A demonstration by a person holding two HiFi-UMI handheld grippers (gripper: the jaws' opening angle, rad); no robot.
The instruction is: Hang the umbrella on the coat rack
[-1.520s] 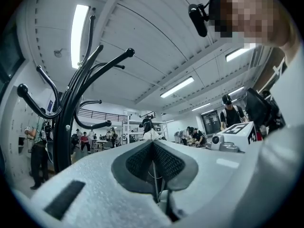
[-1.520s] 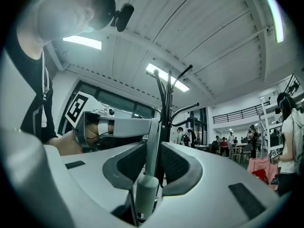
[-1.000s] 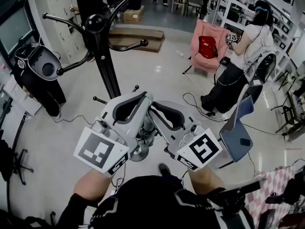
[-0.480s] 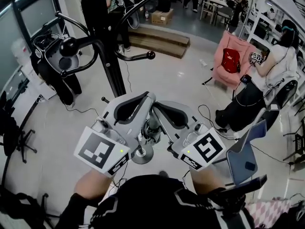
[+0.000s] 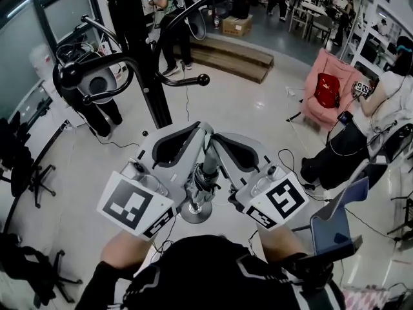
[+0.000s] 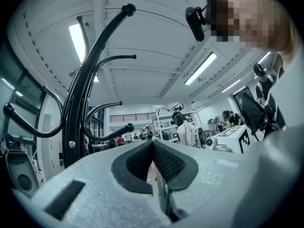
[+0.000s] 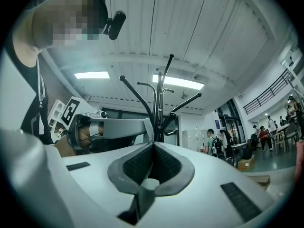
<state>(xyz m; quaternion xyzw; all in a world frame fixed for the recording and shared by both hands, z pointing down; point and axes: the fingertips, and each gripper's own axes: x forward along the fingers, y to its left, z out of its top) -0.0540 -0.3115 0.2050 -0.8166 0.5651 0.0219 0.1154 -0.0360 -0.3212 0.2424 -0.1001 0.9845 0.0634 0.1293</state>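
**Q:** What do we see at the centre of the head view?

**A:** We see the left hand-held gripper [image 5: 201, 130] and the right hand-held gripper [image 5: 217, 138] held tip to tip above the floor [image 5: 258, 121]. The umbrella [image 5: 205, 170], a grey folded bundle, hangs upright just beneath their tips.

**Q:** How do the jaws stand?

**A:** In the right gripper view, we find the right hand-held gripper [image 7: 153, 148] pinching a pale grey round part of the umbrella [image 7: 148, 186], low between its pads. In the left gripper view, the left hand-held gripper [image 6: 153, 146] has its pads pressed together. Whether they nip anything we cannot tell.

**Q:** Where is the coat rack?

**A:** The coat rack [image 5: 151, 76] is a black pole with curved, knob-ended arms. It stands just beyond the two grippers, apart from the umbrella. We also see it past the jaws in the left gripper view [image 6: 76, 113] and the right gripper view [image 7: 158, 113]. A pink armchair [image 5: 332, 86] stands well apart at the right.
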